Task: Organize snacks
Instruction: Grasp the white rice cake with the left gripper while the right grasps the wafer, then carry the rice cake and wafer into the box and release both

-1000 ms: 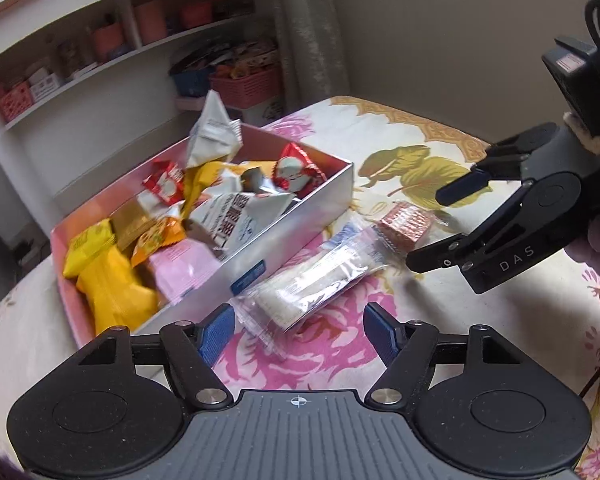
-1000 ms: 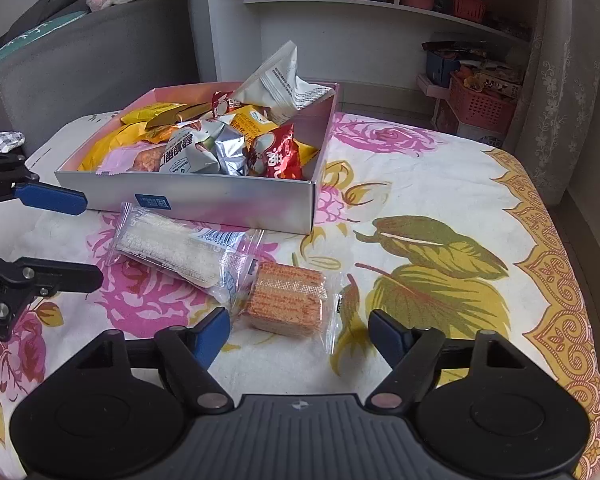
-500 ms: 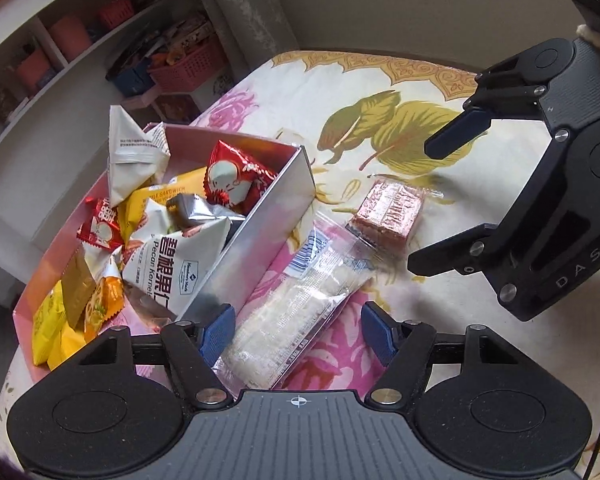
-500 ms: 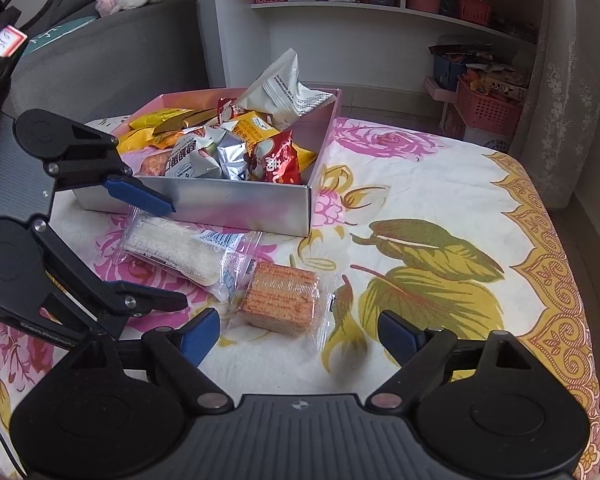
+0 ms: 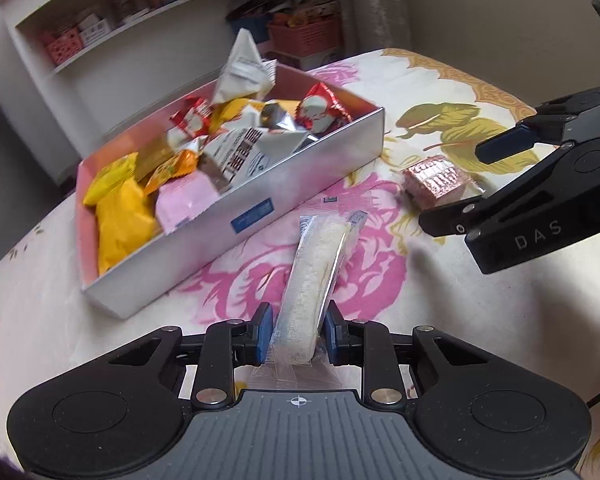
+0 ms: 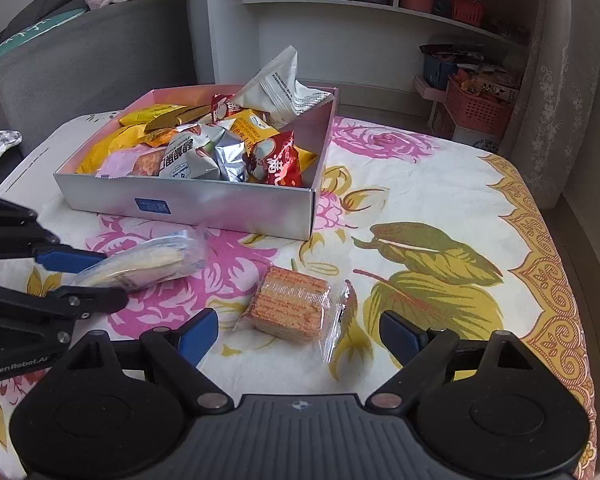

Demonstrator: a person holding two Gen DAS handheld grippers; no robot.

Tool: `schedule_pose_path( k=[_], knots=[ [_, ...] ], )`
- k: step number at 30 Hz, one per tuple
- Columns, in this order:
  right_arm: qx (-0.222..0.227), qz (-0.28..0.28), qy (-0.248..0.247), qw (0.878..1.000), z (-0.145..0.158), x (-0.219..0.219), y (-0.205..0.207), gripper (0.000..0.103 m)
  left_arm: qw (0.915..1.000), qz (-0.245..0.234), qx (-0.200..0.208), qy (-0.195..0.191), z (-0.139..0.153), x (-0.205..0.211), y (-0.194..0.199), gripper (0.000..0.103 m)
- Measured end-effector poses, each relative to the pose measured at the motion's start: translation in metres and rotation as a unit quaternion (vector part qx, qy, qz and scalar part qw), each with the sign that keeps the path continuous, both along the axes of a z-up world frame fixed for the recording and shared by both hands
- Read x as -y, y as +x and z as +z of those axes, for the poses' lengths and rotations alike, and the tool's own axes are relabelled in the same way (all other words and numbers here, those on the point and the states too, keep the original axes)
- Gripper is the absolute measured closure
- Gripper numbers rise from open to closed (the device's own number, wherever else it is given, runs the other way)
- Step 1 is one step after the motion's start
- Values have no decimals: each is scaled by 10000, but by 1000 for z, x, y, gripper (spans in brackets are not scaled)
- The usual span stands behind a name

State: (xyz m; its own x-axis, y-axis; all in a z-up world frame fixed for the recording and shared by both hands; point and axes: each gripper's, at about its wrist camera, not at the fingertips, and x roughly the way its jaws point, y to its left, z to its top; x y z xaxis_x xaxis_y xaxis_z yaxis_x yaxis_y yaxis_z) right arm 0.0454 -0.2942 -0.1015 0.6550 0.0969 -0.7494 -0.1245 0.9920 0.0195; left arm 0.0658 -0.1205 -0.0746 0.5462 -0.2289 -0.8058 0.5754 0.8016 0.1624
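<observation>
My left claw point(image 5: 295, 338) is closing on the near end of the long clear-wrapped snack point(image 5: 314, 276), its long axis pointing away toward the snack box point(image 5: 300, 184), up-left. My right claw point(image 6: 298, 330) stands wide, empty, the wafer pack point(image 6: 290, 304) just ahead on the tabletop point(image 6: 420, 184).

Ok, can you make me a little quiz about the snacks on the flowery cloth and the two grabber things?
1. True or false: the left gripper has the long clear packet between its closing blue pads.
2. Which snack lies in front of the open right gripper?
A. the wafer packet
B. a banana
C. a juice carton
3. Fill in the missing word: most of the snacks are piled in the silver ____.

Key
1. True: the pads are pressing its sides.
2. A: it lies on the cloth, untouched.
3. box
</observation>
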Motion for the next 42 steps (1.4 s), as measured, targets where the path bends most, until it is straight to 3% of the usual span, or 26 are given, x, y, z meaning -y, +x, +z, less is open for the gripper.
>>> schedule_pose_path(
  k=[5,10,14,21,25,33,40,42],
  knots=[
    [-180,-240,48,9995,-7,0,7,23,9996,17,38,-291,-2,-5,-5,71],
    [-268,-312,-6,9992,-9,-3,11,25,9980,125,53,-624,-5,-6,3,70],
    [-243,-316,-16,9992,-9,-6,14,28,9976,5,203,-655,-8,-2,3,66],
    [-178,-261,0,9995,-4,-8,13,51,9973,42,246,-684,-9,-1,1,66],
    [-192,-227,12,9996,-2,-9,10,64,9971,98,261,-706,-8,-2,-1,72],
    [-259,-318,15,9992,3,-6,7,68,9973,208,265,-659,-1,-5,-5,84],
    [-274,-400,287,9984,15,-8,7,69,9948,384,-50,-937,15,-16,-4,86],
    [-288,-412,375,9980,18,-10,7,69,9938,388,-83,-1038,22,-20,-4,92]
  ],
)
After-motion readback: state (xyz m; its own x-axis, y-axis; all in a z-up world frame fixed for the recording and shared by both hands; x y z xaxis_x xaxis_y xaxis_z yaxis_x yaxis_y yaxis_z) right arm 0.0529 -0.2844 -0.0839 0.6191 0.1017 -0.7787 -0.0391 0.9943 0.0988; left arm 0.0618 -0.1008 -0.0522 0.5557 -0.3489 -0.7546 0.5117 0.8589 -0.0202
